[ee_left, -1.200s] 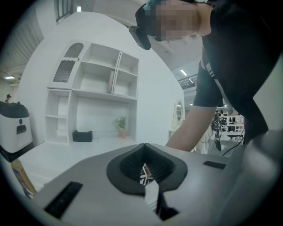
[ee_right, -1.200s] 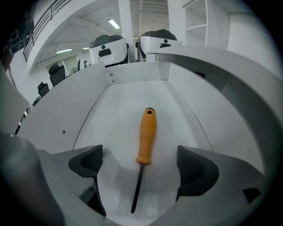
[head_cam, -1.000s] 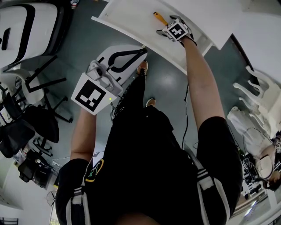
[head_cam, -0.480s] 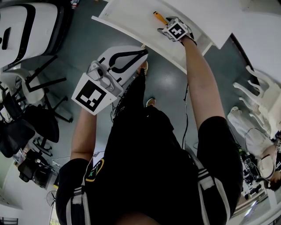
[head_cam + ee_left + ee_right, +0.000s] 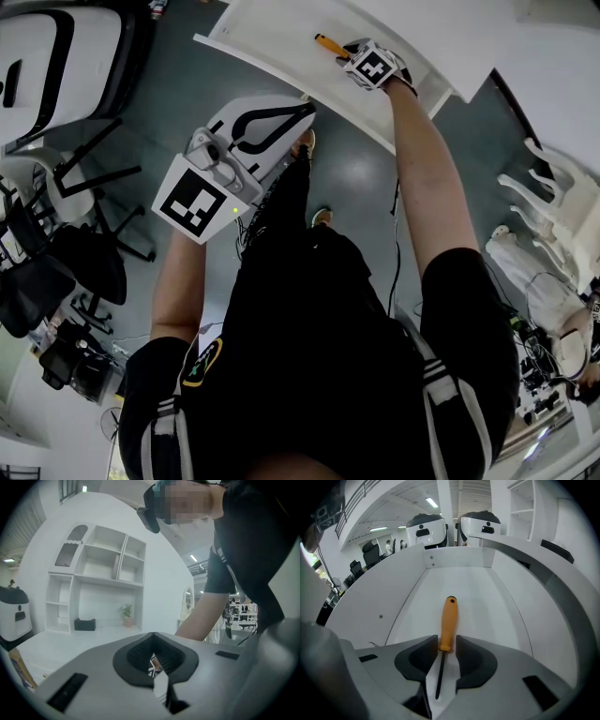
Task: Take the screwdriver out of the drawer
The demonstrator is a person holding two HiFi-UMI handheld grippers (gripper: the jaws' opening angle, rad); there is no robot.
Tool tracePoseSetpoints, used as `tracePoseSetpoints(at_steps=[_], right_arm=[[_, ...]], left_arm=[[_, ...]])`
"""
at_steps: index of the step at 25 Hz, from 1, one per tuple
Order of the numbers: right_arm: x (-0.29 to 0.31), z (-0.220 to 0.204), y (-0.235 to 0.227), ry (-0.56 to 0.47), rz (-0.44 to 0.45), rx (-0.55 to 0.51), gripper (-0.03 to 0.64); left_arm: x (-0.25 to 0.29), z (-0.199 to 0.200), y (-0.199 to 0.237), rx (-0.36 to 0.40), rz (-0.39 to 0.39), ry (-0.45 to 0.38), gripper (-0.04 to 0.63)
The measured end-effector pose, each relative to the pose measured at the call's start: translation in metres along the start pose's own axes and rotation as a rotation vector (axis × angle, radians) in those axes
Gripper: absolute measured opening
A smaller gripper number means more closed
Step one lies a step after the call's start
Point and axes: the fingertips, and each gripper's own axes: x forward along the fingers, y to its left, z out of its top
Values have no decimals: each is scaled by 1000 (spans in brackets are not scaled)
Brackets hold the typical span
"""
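An orange-handled screwdriver [image 5: 449,620] lies lengthwise in the open white drawer [image 5: 487,592], handle pointing away from me, thin dark shaft running back between the jaws. My right gripper [image 5: 446,641] reaches steeply down into the drawer, its jaws closing with both dark pads against the lower end of the handle. In the head view the screwdriver [image 5: 328,43] sticks out to the left of the right gripper [image 5: 352,53] inside the drawer [image 5: 272,42]. My left gripper [image 5: 307,110] hangs below the drawer front, apart from it, shut and empty; its own view shows the left gripper [image 5: 153,633] tips meeting.
Black office chairs [image 5: 84,187] stand at the left over the grey floor and white plastic chairs [image 5: 553,206] at the right. A white-and-black machine [image 5: 56,56] fills the top left. The left gripper view looks toward a white shelf unit [image 5: 98,573] and a small plant [image 5: 125,611].
The right gripper has shifted slightly left in the drawer, and the screwdriver has shifted and turned a little with it. The left gripper has stayed where it was.
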Motion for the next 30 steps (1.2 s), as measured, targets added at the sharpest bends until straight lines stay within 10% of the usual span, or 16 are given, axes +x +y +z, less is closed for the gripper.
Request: tracePoseSetpoints(at_steps=[30], right_arm=[[-59,17,12,-81,-55,-32,98]], left_arm=[[-1,20,-29,39,-13,-37,17]])
